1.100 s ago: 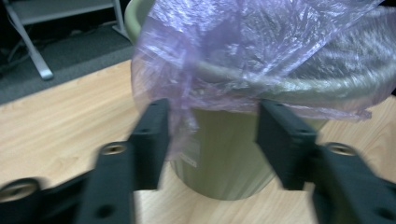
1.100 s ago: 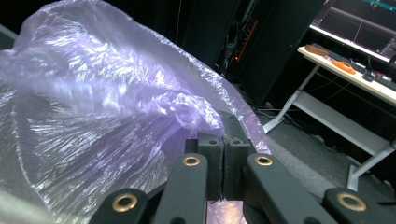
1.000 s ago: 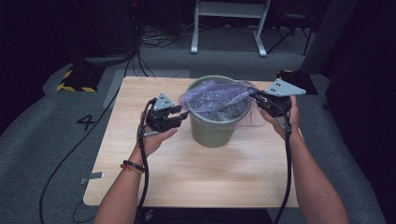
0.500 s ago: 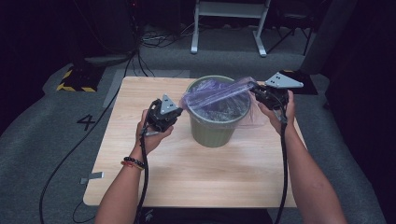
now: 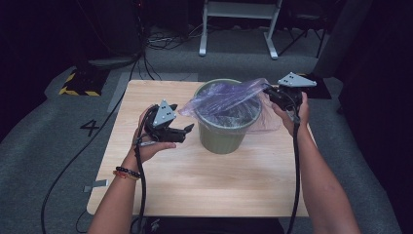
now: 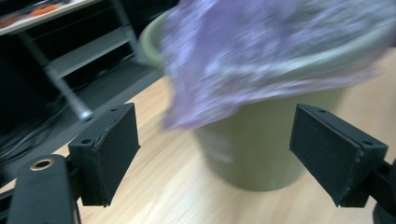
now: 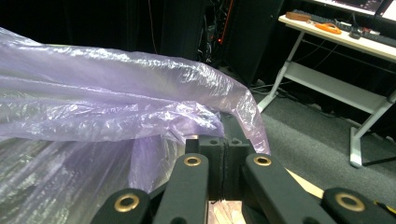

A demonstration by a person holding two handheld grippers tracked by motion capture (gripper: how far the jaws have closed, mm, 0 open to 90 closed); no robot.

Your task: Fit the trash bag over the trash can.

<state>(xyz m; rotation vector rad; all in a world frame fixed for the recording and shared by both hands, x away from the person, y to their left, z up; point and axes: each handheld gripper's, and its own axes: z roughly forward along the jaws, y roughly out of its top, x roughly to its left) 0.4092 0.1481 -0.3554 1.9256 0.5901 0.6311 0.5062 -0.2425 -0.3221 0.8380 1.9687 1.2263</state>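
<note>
A dull green bin (image 5: 221, 134) stands at the middle of the wooden table (image 5: 204, 185). A thin purple plastic bag (image 5: 221, 97) lies stretched over its mouth. My right gripper (image 5: 268, 92) is at the bin's right rim, shut on the bag's edge; in the right gripper view its jaws (image 7: 225, 158) are pressed together with the purple bag (image 7: 116, 107) spreading away to the left. My left gripper (image 5: 187, 129) sits left of the bin; its jaws have just been opening. In the left gripper view (image 6: 219, 149) nothing lies between them, and the bag's loose edge (image 6: 261, 56) hangs over the bin (image 6: 252, 149) ahead.
A white metal table frame (image 5: 238, 29) and cables stand on the grey floor behind the table. A yellow-and-black striped block (image 5: 80, 83) lies at the back left, and a "4" (image 5: 91, 127) marks the floor left of the table.
The left gripper has opened, letting go of the bag's left edge, and has drawn back to the left of the bin. The right gripper keeps its hold on the bag.
</note>
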